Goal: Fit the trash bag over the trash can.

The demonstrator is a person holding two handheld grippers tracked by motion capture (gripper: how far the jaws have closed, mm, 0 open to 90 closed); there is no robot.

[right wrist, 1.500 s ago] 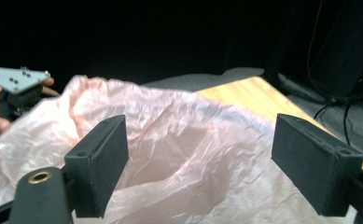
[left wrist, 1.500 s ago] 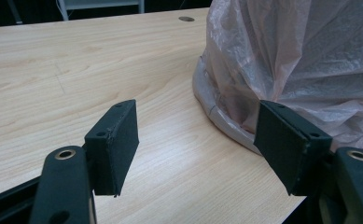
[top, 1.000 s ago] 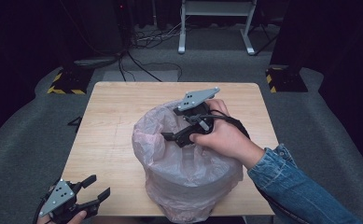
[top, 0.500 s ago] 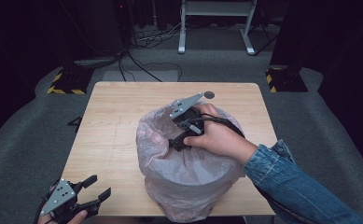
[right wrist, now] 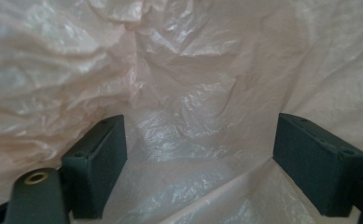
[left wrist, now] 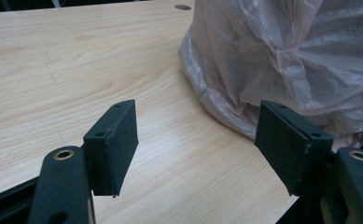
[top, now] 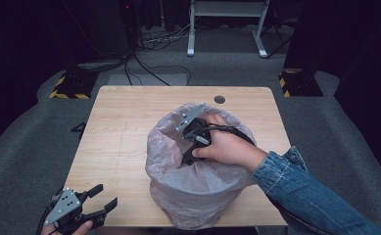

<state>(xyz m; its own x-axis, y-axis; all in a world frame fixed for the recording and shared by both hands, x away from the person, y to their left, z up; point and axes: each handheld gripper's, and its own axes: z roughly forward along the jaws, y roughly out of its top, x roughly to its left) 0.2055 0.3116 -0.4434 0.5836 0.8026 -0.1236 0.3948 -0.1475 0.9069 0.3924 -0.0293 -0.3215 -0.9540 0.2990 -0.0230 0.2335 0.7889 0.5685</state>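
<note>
Here the counter (top: pixel 129 127), pale wood grain with a small round hole (top: pixel 220 99) near its far edge, carries a pink plastic bag (top: pixel 198 191) that lines a round bin and stands upright, its long axis vertical and its open mouth facing up. The bag sits on the near right part of the counter, just short of the near edge and well this side of the hole. Its film is thin, crinkled and half see-through, bunched in folds over the rim and hanging loose down the sides to the wood.

The right hand-held gripper (top: pixel 190 155) is tipped steeply down into the bag's mouth, gripped by a hand (top: pixel 229 147) in a denim sleeve (top: pixel 305 196), its grey plate at the far rim. In the right gripper view its two black jaws stand wide apart with nothing between them, surrounded by the bag's creased inner wall (right wrist: pixel 184 93); whether a jaw brushes the film cannot be told.

The left hand-held gripper (top: pixel 102 200) sits at the counter's near left corner, well apart from the bag, jaws spread wide and empty, aimed toward the bag's base (left wrist: pixel 226 107) across bare wood.
</note>
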